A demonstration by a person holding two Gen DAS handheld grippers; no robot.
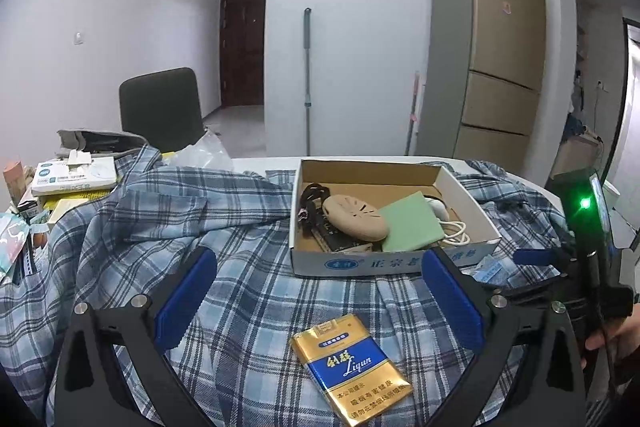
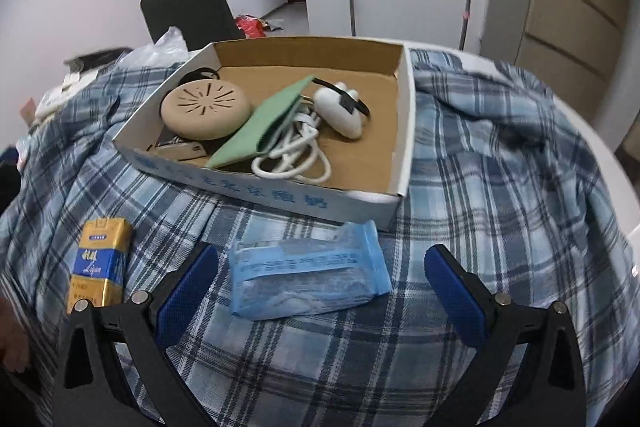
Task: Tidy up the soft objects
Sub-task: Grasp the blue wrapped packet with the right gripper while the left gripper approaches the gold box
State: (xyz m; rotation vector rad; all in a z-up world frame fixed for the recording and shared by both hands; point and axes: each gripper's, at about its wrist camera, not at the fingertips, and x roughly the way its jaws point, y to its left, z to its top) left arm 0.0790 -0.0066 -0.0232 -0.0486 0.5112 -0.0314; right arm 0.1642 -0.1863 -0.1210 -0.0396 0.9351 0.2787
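Observation:
A blue plaid shirt [image 1: 240, 227] lies spread over the table, also in the right wrist view [image 2: 500, 167]. On it stands an open cardboard box [image 1: 376, 263] [image 2: 396, 139] holding a tan round pad [image 1: 356, 217] [image 2: 206, 111], a green pouch [image 1: 412, 227] [image 2: 264, 123], a white cable [image 2: 296, 155] and a white device [image 2: 340, 109]. A gold and blue cigarette pack [image 1: 352, 371] [image 2: 102, 263] lies between my left gripper's [image 1: 318, 301] open fingers. A blue soft packet [image 2: 308, 271] [image 1: 490, 267] lies between my right gripper's [image 2: 320, 295] open fingers. Both are empty.
Boxes and papers [image 1: 74, 177] pile at the table's left edge, with a plastic bag [image 1: 208, 151] behind the shirt. A dark chair [image 1: 162, 107] stands beyond the table. A mop handle [image 1: 307, 79] and a tall fridge [image 1: 492, 47] stand by the wall.

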